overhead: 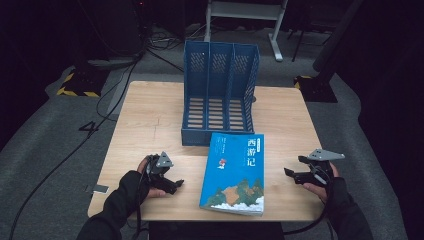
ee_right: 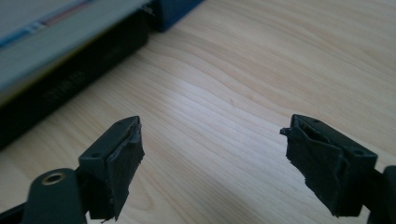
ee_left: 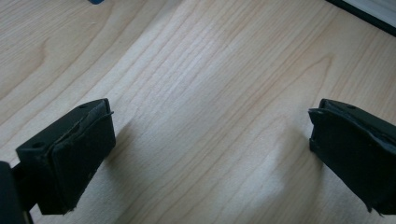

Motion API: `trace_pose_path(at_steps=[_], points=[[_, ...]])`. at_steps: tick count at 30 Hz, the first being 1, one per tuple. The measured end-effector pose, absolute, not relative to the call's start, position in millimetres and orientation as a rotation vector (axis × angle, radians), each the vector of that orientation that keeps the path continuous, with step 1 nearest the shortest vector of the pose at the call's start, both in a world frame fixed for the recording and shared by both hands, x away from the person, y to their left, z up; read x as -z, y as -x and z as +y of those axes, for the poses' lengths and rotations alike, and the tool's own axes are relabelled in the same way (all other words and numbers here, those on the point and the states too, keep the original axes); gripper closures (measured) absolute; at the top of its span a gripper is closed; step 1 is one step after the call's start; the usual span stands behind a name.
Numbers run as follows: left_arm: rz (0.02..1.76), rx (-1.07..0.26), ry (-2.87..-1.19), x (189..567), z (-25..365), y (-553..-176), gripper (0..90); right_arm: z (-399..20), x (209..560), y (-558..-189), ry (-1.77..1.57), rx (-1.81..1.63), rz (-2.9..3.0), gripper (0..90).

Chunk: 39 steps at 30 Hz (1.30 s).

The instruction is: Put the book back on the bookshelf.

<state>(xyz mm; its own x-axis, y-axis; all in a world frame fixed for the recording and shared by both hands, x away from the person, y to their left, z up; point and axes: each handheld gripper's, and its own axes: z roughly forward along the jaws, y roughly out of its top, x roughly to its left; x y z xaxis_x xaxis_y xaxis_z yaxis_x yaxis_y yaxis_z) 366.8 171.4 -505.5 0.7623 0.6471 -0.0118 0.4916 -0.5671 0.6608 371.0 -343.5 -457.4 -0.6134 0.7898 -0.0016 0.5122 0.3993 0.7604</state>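
wooden table [overhead: 150, 115] | grey carpet floor [overhead: 45, 130], black cables [overhead: 107, 95] | white desk frame [overhead: 245, 12] behind

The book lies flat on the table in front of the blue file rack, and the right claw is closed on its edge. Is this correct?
Not quite. The book does lie flat on the table before the blue file rack, but the right claw is open and apart from it, as the right gripper view shows.

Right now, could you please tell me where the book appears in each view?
High view: the book lies flat at near centre, in front of the rack.
Left gripper view: probably the pale strip in the top right corner.
Right gripper view: its edge crosses the top left.
Shared landmark: the blue rack beside the book.
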Motion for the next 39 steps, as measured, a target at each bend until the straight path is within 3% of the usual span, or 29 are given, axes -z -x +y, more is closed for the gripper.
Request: trace_pose_path(at_steps=[9,17,22,27,37,39], points=[[0.797,-0.311,-2.302,505.3,166.8,-363.4,0.2,-319.4,420.7,-360.8,-1.024,-1.129,2.320,21.3],[0.813,-0.292,-2.305,505.0,165.5,-364.4,0.5,-301.0,409.1,-355.2,-0.947,-1.141,2.357,20.6],[0.814,-0.287,-2.313,502.0,163.2,-363.2,5.4,-292.3,403.3,-351.5,-0.916,-1.165,2.380,20.7],[0.816,-0.297,-2.313,499.1,160.1,-364.4,16.2,-282.9,395.1,-347.6,-0.886,-1.189,2.395,20.8],[0.750,-0.304,-2.304,488.3,149.8,-365.8,19.1,-261.4,388.4,-342.9,-0.831,-1.206,2.460,20.6],[0.737,-0.308,-2.303,484.9,146.8,-366.6,23.1,-257.0,390.5,-343.1,-0.827,-1.201,2.483,20.6]])
